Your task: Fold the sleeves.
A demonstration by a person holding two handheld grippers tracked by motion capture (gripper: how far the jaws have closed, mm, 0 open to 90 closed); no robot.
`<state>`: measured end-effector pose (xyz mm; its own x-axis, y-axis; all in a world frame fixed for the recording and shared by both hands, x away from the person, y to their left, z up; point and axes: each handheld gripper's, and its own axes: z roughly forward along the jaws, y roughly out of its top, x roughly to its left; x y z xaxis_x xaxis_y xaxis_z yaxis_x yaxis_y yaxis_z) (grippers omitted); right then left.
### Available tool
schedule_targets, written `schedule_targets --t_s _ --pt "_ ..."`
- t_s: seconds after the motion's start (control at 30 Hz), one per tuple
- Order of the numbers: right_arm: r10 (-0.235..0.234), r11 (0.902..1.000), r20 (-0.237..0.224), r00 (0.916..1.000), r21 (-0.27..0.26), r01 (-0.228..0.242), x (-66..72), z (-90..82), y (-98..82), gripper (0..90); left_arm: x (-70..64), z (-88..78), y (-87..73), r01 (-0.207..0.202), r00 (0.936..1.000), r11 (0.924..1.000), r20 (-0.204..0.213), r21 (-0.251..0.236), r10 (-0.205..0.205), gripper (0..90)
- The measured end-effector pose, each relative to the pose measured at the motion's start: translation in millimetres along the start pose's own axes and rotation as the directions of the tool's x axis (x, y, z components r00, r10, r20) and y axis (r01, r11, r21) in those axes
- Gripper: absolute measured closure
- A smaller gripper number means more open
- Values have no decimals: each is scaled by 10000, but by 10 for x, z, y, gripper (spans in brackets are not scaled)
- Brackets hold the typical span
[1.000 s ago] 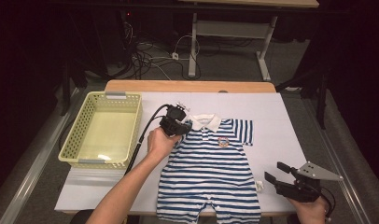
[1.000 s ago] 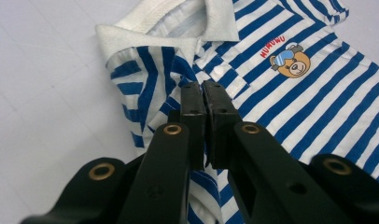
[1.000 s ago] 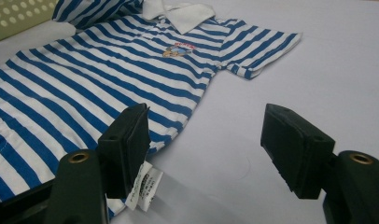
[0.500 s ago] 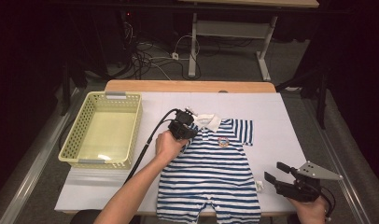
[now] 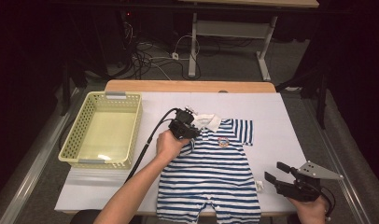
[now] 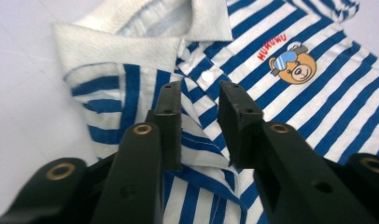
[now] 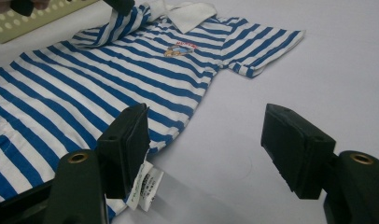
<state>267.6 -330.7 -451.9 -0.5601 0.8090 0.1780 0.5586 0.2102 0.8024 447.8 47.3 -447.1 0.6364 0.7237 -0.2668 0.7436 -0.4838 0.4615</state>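
Folding a striped romper flat on the table: left gripper jaws just parted, releasing the tucked sleeve; right gripper waiting wide open, empty, beside the hem.

A baby romper with blue and white stripes lies face up and mostly flat on the white table, collar toward the far side. It has a white collar, small white buttons down the placket and a bear patch on the chest under red lettering. One short sleeve is folded inward over the shoulder; the other sleeve lies spread out. A white tag sticks out at the side seam.
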Motion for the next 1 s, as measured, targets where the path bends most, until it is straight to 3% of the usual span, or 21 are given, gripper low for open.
schedule_targets --t_s 0.2,0.3,0.5,0.8,0.87,1.0 --pt "-1 10000 21 10000 13 1 5 -1 1 334 69 -162 -11 -9 9996 10000 -294 -83 7 648" --pt "5 10000 24 10000 26 -5 2 1 0 334 110 -187 -19 47 9995 10000 -320 61 -45 709" --pt "12 10000 -6 10000 42 -12 -1 4 2 334 45 7 -48 -201 9997 9975 -144 673 211 807" --pt "100 9999 -62 9999 12 -100 -14 0 -1 333 -123 304 -67 -598 9982 9920 155 1108 584 806" --pt "100 9999 -77 9999 18 -100 -13 1 -1 333 -138 312 -70 -666 9977 9932 186 959 651 802" --pt "143 9999 -65 9999 -7 -143 -15 -1 -2 333 -139 257 -58 -598 9981 9958 194 689 586 709"
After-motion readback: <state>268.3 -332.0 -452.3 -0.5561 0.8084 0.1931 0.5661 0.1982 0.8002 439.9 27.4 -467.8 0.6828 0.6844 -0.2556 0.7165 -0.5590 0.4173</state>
